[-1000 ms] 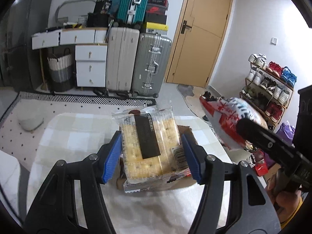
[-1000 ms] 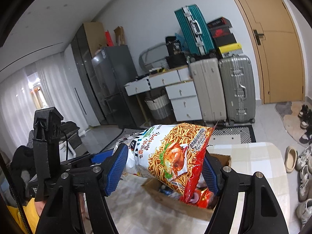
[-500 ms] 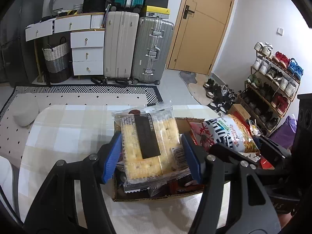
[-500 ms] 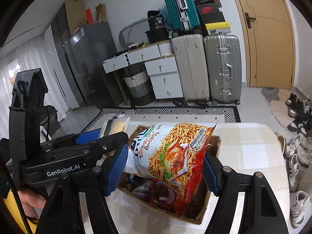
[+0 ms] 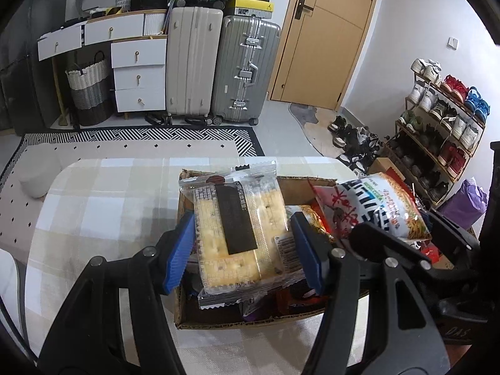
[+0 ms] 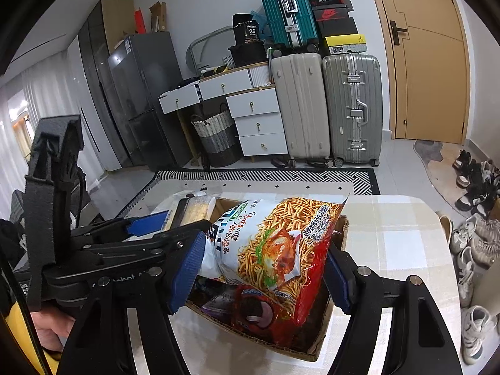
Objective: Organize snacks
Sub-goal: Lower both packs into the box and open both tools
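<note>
My left gripper (image 5: 243, 247) is shut on a clear pack of yellow crackers (image 5: 234, 234) with a black label, held low over the left half of an open cardboard box (image 5: 250, 320) on the checked tablecloth. My right gripper (image 6: 265, 268) is shut on a bag of noodle snacks (image 6: 275, 250) with a crab picture, held over the same box (image 6: 312, 348). The bag also shows in the left wrist view (image 5: 372, 209), just right of the crackers. The left gripper shows in the right wrist view (image 6: 137, 243) at the left. Several snack packets (image 6: 250, 307) lie in the box.
The table (image 5: 103, 193) has a rounded far edge. Beyond it are a patterned rug (image 5: 140, 134), suitcases (image 5: 218, 62), white drawers (image 5: 137, 72), a woven basket (image 5: 89, 93), a wooden door (image 5: 325, 37) and a shoe rack (image 5: 437, 131) at the right.
Both grippers have come down and tilted toward the box with their packs. The noodle bag has moved in beside the crackers over the box.
</note>
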A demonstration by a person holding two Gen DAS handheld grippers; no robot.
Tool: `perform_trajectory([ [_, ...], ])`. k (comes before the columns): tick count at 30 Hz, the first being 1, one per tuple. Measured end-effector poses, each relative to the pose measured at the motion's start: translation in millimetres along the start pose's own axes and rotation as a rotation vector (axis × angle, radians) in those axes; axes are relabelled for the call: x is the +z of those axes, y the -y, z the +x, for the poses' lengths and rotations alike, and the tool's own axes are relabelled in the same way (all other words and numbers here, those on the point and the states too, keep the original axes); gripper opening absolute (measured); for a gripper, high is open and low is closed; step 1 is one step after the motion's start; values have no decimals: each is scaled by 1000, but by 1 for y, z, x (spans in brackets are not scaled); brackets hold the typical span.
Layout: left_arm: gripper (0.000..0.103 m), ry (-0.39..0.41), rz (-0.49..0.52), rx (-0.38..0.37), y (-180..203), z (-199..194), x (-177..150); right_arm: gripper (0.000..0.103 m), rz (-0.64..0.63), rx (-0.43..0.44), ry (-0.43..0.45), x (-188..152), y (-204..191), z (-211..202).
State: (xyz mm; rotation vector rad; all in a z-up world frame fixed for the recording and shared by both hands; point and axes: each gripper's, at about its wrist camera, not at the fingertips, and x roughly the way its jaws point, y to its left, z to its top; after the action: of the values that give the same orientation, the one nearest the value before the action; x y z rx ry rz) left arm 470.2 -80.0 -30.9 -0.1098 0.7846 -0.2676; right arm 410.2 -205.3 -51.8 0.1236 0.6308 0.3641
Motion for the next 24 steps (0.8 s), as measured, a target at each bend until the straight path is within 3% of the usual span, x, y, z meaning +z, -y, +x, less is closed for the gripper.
perform_trajectory([
  [7,59,-37,4,-23,-4,24,1,72,42,20,-27,0,9,7],
  [12,66,-65,0,-22,-12,37,3,72,56,22,-41,0,12,11],
  [24,78,-10,-54,27,-36,11,1,72,60,26,-70,2,8,24],
])
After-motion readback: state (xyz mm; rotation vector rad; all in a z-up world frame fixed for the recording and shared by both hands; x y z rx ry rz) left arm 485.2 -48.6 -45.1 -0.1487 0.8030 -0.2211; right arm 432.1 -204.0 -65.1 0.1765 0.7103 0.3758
